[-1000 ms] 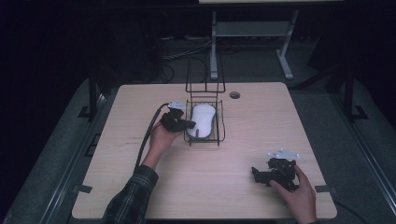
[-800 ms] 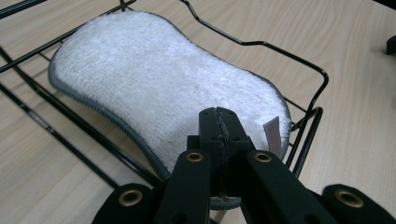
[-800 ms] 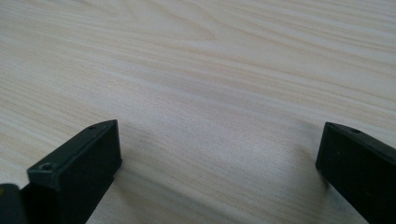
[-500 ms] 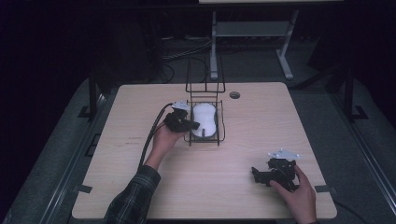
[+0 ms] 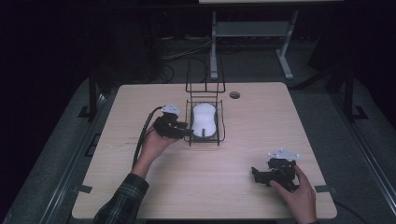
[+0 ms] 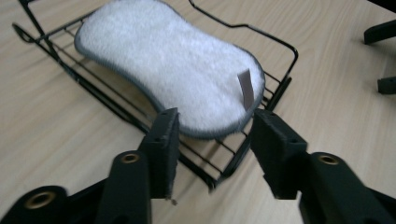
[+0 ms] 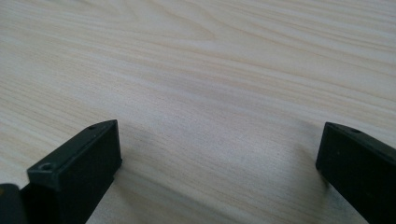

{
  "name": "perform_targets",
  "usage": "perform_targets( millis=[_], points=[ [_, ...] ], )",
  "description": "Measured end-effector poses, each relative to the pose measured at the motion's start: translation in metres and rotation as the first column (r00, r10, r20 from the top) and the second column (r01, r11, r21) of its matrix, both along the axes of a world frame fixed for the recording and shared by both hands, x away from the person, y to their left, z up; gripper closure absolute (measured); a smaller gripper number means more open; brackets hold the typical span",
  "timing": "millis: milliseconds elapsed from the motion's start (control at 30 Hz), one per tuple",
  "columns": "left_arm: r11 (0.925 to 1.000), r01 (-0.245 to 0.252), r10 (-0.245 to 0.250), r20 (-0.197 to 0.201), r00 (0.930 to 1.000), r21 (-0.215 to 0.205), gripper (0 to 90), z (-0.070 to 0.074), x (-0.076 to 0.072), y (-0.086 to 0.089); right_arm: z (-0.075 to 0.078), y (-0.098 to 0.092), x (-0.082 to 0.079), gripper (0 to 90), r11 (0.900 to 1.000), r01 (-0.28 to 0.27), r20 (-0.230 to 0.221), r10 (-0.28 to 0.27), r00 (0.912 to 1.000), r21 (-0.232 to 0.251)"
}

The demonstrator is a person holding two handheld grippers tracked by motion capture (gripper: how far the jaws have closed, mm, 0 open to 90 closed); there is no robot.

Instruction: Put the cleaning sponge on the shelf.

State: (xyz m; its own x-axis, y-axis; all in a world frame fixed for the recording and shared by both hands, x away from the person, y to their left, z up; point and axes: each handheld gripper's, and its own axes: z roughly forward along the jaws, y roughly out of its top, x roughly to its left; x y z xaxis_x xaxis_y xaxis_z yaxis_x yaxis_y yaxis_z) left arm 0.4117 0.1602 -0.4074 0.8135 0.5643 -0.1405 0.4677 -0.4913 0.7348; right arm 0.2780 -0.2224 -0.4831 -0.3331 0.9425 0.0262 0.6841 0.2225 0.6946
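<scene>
In the one wire basket [image 5: 219,135] lies one sponge [image 5: 204,119]; both claws gape, the left claw [image 6: 212,140] just opening.

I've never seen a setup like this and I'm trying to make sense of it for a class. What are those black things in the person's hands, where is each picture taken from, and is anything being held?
A person sits at a wooden table with a hand-held two-jaw tool in each hand. The wide picture comes from a fixed camera above, looking down. The other two come from small cameras that ride on the tools and look along their black jaws.

On the table stands a black wire basket with a white, fluffy sponge pad lying in it.

The left gripper is at the basket's near end. Its jaws have just been opening; the pad's edge and the basket's corner lie in the gap, but the pads do not press on them, so nothing is held.

The right gripper rests near the table's front right corner, jaws wide apart over bare wood, holding nothing.
</scene>
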Motion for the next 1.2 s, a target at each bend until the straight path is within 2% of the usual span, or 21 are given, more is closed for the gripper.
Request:
perform_targets(
  millis=[133, 233, 400, 533, 767, 867, 1000, 1200],
  points=[
    [0.9999, -0.013, 0.013, 0.006, 0.9999, -0.011, 41.4, -0.001, -0.013, 0.011, 0.0, 0.0, 0.0, 0.0, 1.0, 0.0, 0.0, 0.0, 1.0, 0.0],
    [0.9997, -0.022, 0.022, 0.018, 0.9996, 0.007, 36.8, -0.003, -0.022, 0.019, 0.0, 0.0, 0.0, 0.0, 1.0, 0.0, 0.0, 0.0, 1.0, 0.0],
    [0.9982, -0.059, 0.059, 0.047, 0.9972, 0.009, 28.4, -0.006, -0.039, 0.031, 0.0, 0.0, 0.0, 0.0, 1.0, -0.001, 0.0, 0.001, 1.0, 0.0],
    [0.9968, -0.078, 0.077, 0.045, 0.996, 0.019, 23.8, -0.008, -0.053, 0.043, 0.0, 0.0, 0.0, 0.0, 1.0, -0.001, 0.0, 0.001, 1.0, 0.0],
    [0.9937, -0.085, 0.081, 0.059, 0.9949, 0.073, 19.6, -0.016, -0.08, 0.056, 0.0, 0.0, 0.0, 0.0, 1.0, -0.003, -0.001, 0.003, 1.0, 0.0],
    [0.9917, -0.078, 0.074, 0.045, 0.9962, 0.102, 17.0, -0.021, -0.089, 0.059, 0.0, 0.0, 0.0, 0.0, 1.0, -0.003, 0.0, 0.003, 1.0, 0.0],
    [0.9891, -0.078, 0.072, 0.046, 0.9963, 0.125, 13.4, -0.026, -0.101, 0.063, 0.0, 0.0, 0.0, 0.0, 1.0, -0.003, 0.001, 0.003, 1.0, -0.001],
    [0.9821, -0.106, 0.097, 0.059, 0.9935, 0.156, 12.8, -0.036, -0.119, 0.071, 0.0, 0.0, 0.0, 0.0, 1.0, -0.004, 0.001, 0.004, 1.0, -0.001]
  ],
)
